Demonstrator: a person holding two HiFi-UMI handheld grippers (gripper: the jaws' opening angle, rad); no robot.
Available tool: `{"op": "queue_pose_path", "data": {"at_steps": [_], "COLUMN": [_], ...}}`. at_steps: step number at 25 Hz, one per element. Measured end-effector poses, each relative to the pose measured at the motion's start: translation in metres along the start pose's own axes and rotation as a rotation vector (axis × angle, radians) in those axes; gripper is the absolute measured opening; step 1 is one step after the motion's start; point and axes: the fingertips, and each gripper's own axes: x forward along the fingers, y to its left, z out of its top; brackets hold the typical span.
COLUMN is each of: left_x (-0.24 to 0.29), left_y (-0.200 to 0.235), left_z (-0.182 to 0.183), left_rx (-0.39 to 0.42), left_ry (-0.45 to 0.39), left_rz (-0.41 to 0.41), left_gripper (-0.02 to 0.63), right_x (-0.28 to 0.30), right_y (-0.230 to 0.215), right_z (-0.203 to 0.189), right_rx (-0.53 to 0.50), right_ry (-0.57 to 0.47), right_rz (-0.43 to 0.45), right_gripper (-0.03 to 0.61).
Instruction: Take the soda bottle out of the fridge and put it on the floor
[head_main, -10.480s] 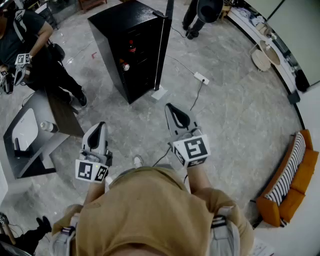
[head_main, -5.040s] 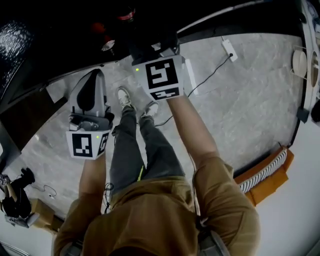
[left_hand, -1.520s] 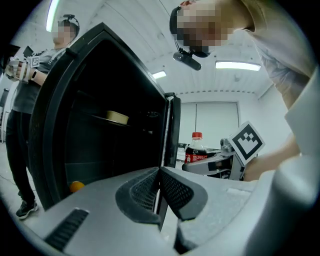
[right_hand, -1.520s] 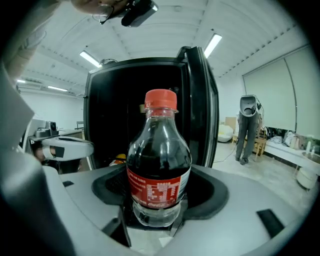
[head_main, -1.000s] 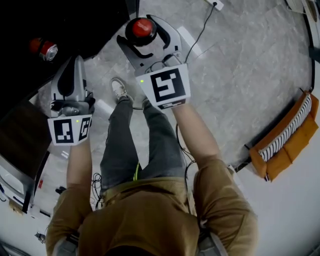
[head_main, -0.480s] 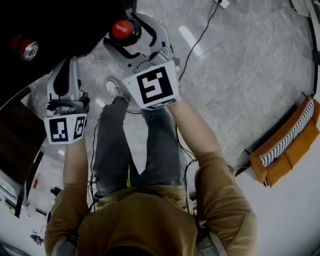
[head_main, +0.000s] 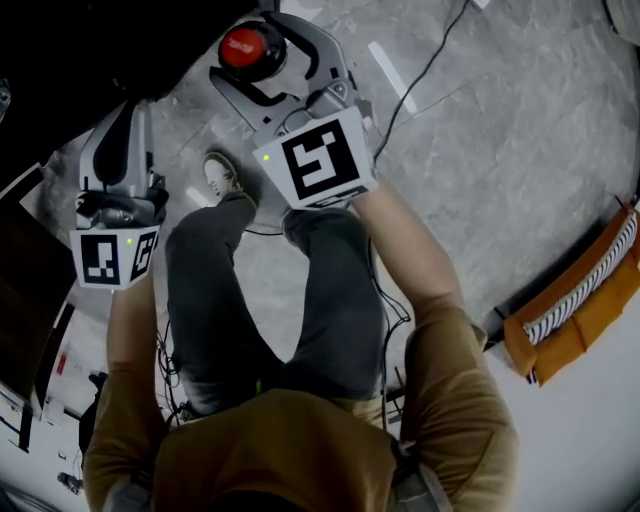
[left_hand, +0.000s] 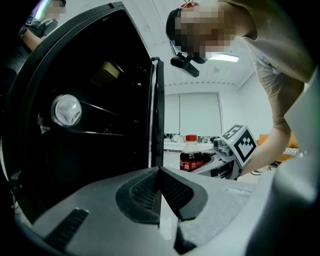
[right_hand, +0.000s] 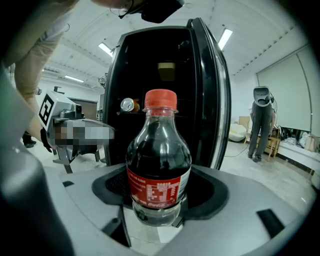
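Out of the fridge (right_hand: 202, 85) since the earlier frames, the soda bottle (right_hand: 159, 165) now stands upright in front of the open door, long axis vertical, red cap up. It is clear rounded plastic with dark soda and a red label. The right gripper (right_hand: 157, 212) has its jaws clamped on the lower body at the label. The left gripper (left_hand: 160, 176) has its jaws pressed together on nothing, beside the glossy black cabinet. Grey marbled floor (head_main: 500, 150) lies open to the right, crossed by a thin cable (head_main: 430, 60). Whether the bottle's base touches the floor cannot be told.
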Motion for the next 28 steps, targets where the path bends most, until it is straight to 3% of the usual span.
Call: {"op": "queue_pose_path", "data": {"at_steps": [6, 11, 19, 28], "left_x": [0.009, 0.023, 0.041, 0.055], "left_y": [0.01, 0.01, 0.021, 0.026], "left_z": [-0.073, -0.138, -0.253, -0.322], "left_rx": [0.043, 0.169, 0.157, 0.206], "left_ry": [0.017, 0.01, 0.036, 0.07], "left_rz": [-0.024, -0.052, -0.06, -0.072], "left_gripper": [0.002, 0.002, 0.002, 0.002], "right_x": [0.029, 0.061, 0.119, 0.151], "right_y": [0.012, 0.025, 0.039, 0.055], "right_z": [-0.073, -0.128, -0.212, -0.269], "right_rx": [-0.03, -0.107, -0.152, -0.159], "right_ry": [0.018, 0.019, -0.013, -0.037], "right_rz": [0.049, 0.097, 0.2, 0.277], "right_gripper": [0.299, 0.299, 0.299, 0.299]}}
